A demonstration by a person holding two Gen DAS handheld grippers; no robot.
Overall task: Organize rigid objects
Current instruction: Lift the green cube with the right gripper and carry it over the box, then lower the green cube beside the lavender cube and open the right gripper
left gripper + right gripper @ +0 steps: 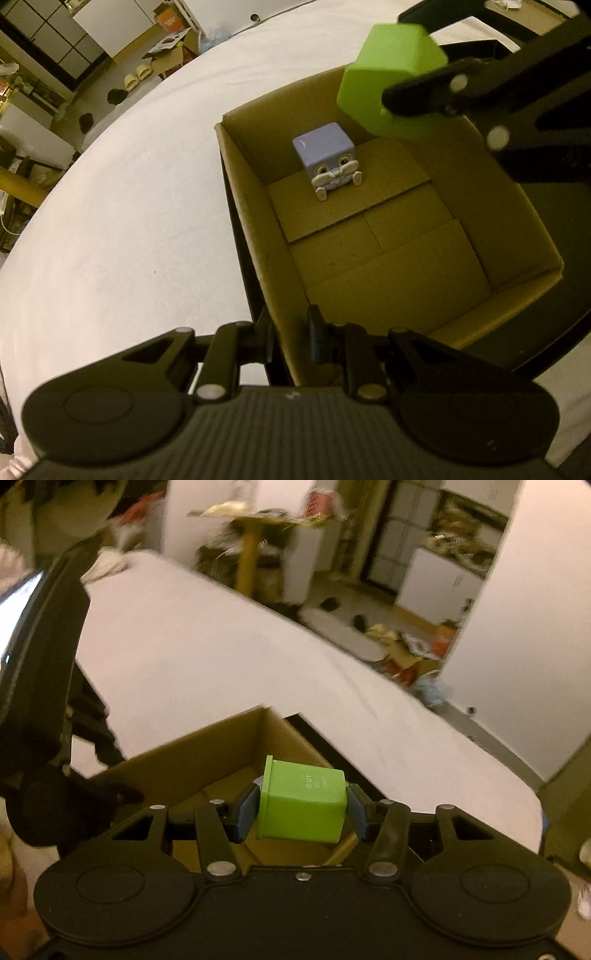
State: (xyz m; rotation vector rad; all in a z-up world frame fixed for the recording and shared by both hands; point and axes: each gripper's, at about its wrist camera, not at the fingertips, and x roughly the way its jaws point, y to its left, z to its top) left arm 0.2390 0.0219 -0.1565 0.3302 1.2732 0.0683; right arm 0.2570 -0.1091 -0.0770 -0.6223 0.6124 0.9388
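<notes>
The left gripper (291, 341) grips the near wall of the cardboard box (240, 192), one finger inside and one outside, its jaws narrow on the wall. On the box floor towards the far corner sits a purple cube toy (327, 157) with a cartoon face. Above the far side of the box, the right gripper (302, 810) clamps a green block (303, 805) between its pads, held in the air. The box sits on a white table (122, 221).
</notes>
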